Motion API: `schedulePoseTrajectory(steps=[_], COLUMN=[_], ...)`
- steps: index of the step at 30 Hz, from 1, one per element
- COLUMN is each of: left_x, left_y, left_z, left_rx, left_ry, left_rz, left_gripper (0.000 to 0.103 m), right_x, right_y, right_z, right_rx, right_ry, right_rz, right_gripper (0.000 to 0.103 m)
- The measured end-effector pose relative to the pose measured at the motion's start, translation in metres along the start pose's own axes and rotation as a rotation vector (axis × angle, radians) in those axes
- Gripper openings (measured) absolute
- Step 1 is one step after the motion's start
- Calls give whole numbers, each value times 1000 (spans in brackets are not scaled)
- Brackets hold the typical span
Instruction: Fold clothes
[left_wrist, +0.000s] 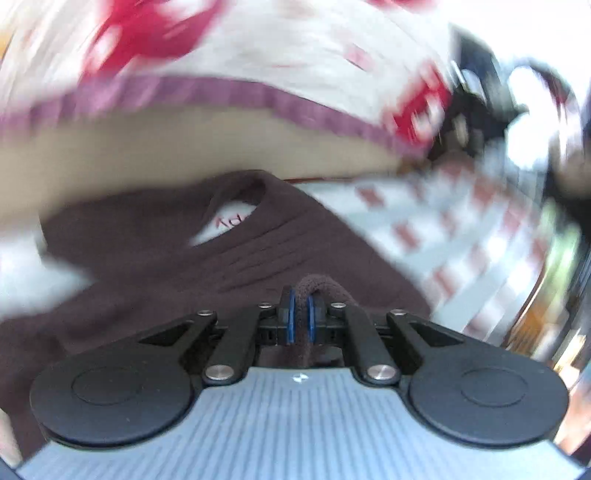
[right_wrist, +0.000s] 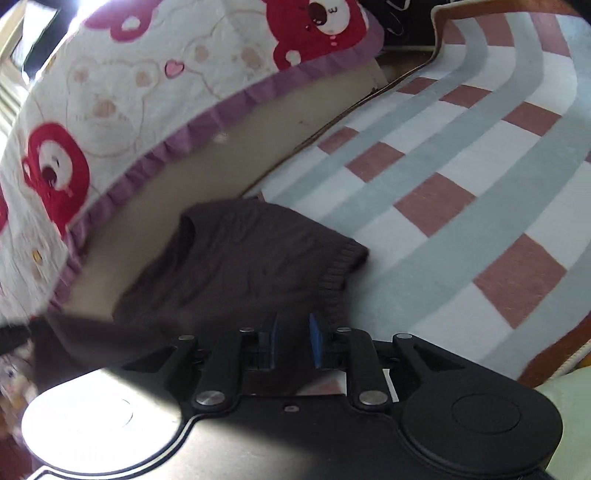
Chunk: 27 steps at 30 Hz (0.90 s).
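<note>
A dark brown knitted sweater (left_wrist: 166, 266) hangs in front of my left gripper (left_wrist: 301, 317), which is shut on a bunched fold of its fabric between the blue pads. Its neck opening with a white label (left_wrist: 231, 221) faces the camera. In the right wrist view the same sweater (right_wrist: 240, 266) droops over the rug beside the bed, its ribbed hem (right_wrist: 343, 266) to the right. My right gripper (right_wrist: 294, 341) sits just below the sweater's lower edge, jaws a little apart with nothing pinched between the pads.
A bed with a white cover printed with red bears (right_wrist: 110, 92) and a purple frill stands to the left, with a beige side panel (right_wrist: 177, 192). A checked grey, white and pink rug (right_wrist: 461, 166) covers the floor. The left view is blurred by motion.
</note>
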<state>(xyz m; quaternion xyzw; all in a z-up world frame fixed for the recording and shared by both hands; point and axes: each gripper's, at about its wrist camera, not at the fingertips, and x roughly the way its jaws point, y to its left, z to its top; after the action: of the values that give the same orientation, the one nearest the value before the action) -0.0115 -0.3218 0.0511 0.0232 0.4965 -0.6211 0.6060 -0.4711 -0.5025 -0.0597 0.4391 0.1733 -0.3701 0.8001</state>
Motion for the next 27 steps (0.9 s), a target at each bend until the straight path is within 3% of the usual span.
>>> schedulePoseTrajectory(steps=[2,3,5,7,8,12,18,19,22,24,25,26,27], left_x=[15,20,24,26,27,45,68,71,69,71,73,74,72], left_y=[43,57,74,85,90,79,68,66,76,84,88,92,90], left_z=[-3,-4,-5,-1,1,-7,-39,-45,-46,-45,-44,-44,-42], left_rx=[-292,-359,-373,-343,-323,-49,151,184,132,112,103,93,97], left_ry=[88,110,104,83,70,66,91,96,95,106,112,118,116], left_rz=[-95,-88,-1,49,69,303,458,484,462,434,419,405,381], left_gripper=[7,7,7,7,7,10,13,13,21,27,27,20,7], right_x=[5,8,14,20,24,40,59,60,65,71,74,78,83], right_y=[-2,-3,-4,-6,-6,-7,-4,-4,-7,-6,-6,-6,-9], right_z=[-5,-7,-9,-10,-11,-16,-28,-30,-31,-33,-33,-33,-31], right_rx=[-22,-24,-23,-20,-18,1,53,69,127,139,140,142,157], right_ry=[26,38,54,63,68,121,146,128,78,45,30,23,33], right_rz=[4,1,-12,-29,-44,-42,-13,-4,42,64,77,93,119], right_gripper=[25,28,40,54,55,55,56,61,72,73,73,71,44])
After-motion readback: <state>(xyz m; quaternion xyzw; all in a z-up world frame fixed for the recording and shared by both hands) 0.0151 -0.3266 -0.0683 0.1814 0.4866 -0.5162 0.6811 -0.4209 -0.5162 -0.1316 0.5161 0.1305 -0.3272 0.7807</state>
